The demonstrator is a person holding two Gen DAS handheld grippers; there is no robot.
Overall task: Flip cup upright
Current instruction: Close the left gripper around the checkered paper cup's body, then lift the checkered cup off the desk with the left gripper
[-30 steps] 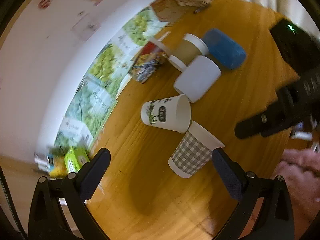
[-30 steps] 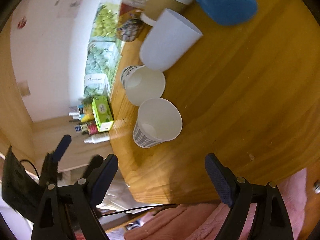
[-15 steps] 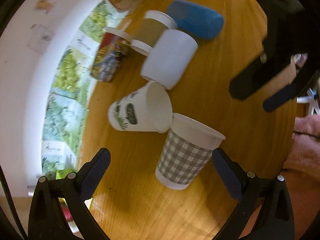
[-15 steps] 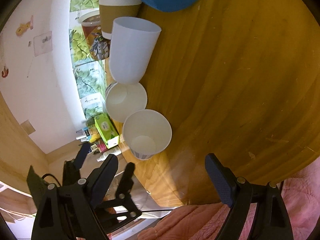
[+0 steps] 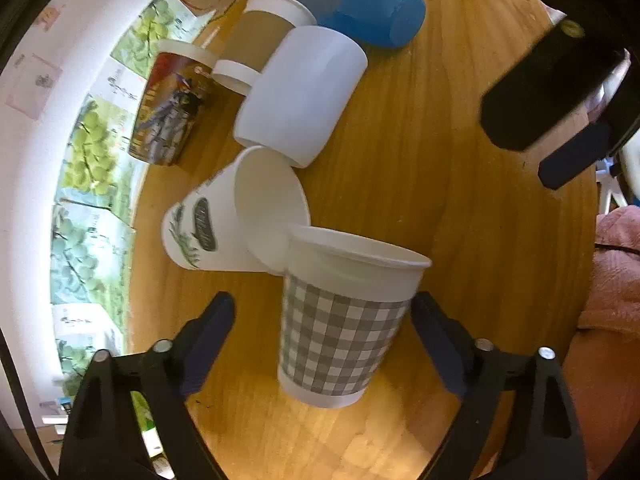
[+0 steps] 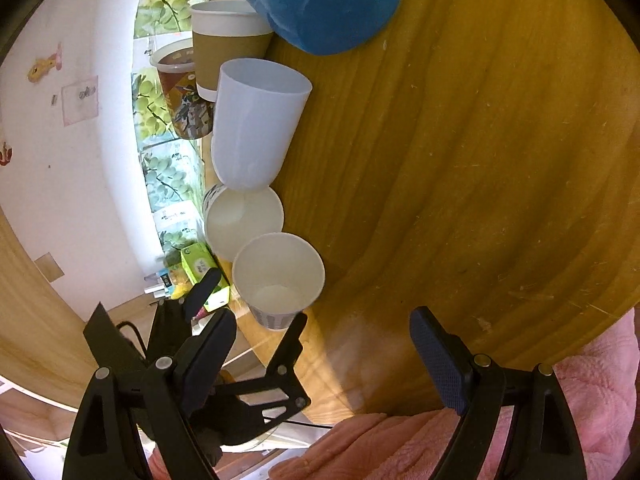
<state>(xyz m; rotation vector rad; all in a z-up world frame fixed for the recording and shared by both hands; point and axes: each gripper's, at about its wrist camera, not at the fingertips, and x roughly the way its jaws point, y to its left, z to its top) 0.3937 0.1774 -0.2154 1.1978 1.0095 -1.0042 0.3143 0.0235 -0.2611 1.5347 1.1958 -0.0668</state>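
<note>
A grey checked paper cup (image 5: pixel 340 320) lies on its side on the round wooden table (image 5: pixel 460 220), mouth toward the right gripper; it also shows in the right wrist view (image 6: pixel 278 280). My left gripper (image 5: pixel 322 340) is open with its fingers on either side of this cup, the right finger close to or touching its wall. A white cup with a leaf print (image 5: pixel 236 220) lies on its side against the checked cup's rim. My right gripper (image 6: pixel 324 356) is open and empty above the table's near edge. The left gripper's fingers (image 6: pixel 294 340) show beside the checked cup there.
Further back lie a plain white cup (image 5: pixel 300 92), a brown-sleeved cup (image 5: pixel 260 32), a picture-printed cup (image 5: pixel 168 108) and a blue cup (image 5: pixel 360 8). A wall with grape-print boxes (image 5: pixel 88 160) borders the table on the left. Pink cloth (image 6: pixel 560 420) lies at the near edge.
My left gripper has moved in toward the checked cup, which now sits between its fingers. The right gripper has turned and drawn back a little toward the table's edge.
</note>
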